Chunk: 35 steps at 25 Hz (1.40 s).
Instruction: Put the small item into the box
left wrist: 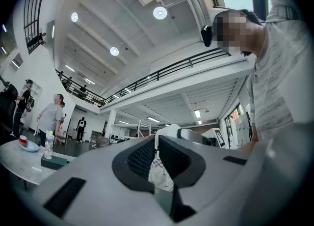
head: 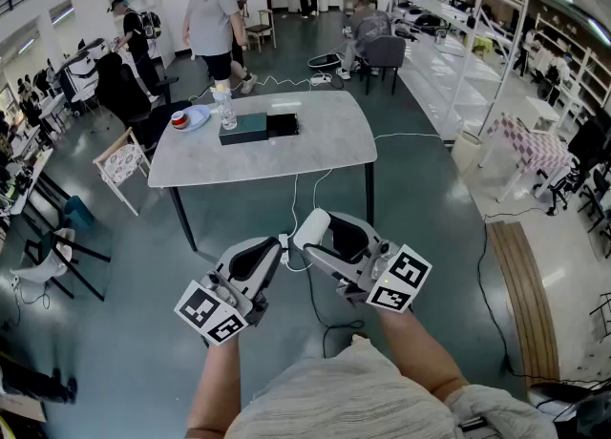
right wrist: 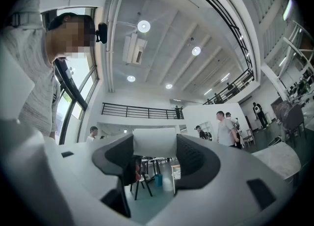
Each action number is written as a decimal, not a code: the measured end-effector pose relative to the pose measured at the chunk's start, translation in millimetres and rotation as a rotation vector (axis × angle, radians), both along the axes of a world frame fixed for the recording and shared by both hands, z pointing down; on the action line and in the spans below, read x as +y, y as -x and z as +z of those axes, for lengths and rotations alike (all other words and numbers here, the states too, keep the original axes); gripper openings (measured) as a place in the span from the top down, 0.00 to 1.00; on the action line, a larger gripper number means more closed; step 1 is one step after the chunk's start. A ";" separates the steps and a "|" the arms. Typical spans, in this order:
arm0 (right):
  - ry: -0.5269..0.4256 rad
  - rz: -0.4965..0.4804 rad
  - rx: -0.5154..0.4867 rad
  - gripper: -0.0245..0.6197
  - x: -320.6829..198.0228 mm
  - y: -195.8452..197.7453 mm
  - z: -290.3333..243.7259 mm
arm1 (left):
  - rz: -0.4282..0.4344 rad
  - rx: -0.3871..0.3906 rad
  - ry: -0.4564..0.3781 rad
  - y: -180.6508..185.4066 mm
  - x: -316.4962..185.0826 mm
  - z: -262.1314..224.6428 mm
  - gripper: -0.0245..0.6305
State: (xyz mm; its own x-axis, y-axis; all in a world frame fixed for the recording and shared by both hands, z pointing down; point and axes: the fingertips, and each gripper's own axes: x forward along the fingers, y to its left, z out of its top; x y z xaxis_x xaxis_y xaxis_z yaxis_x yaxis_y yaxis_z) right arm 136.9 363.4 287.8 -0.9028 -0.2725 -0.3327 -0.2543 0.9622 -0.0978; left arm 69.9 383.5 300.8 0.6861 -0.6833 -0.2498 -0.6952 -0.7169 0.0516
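Note:
My right gripper (head: 323, 234) (right wrist: 154, 157) is shut on a small white rounded item (head: 311, 228) (right wrist: 154, 142) that spans the wide gap between its dark pads. My left gripper (head: 260, 258) (left wrist: 157, 157) is beside it, its pads almost together with nothing between them. Both are held close to my body, well above the floor, and the white item (left wrist: 169, 131) shows just past the left jaws. Far ahead, a dark green box (head: 243, 128) with an open black part (head: 283, 125) lies on the grey table (head: 315, 146).
On the table's left end stand a clear bottle (head: 227, 109) and a blue plate (head: 196, 118) with a red thing (head: 179, 120). Cables (head: 304, 189) run over the floor under the table. Chairs (head: 122, 165) stand at the left, and people (head: 212, 22) stand behind the table.

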 end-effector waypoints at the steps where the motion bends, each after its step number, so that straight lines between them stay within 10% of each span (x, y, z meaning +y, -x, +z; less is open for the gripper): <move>1: -0.001 0.001 0.002 0.51 -0.9 -0.5 -0.2 | 0.001 -0.002 0.000 -0.9 -0.3 -0.5 0.90; 35: 0.016 0.031 0.060 0.51 -37.0 36.6 15.7 | 0.020 0.032 0.036 29.9 -29.7 16.0 0.91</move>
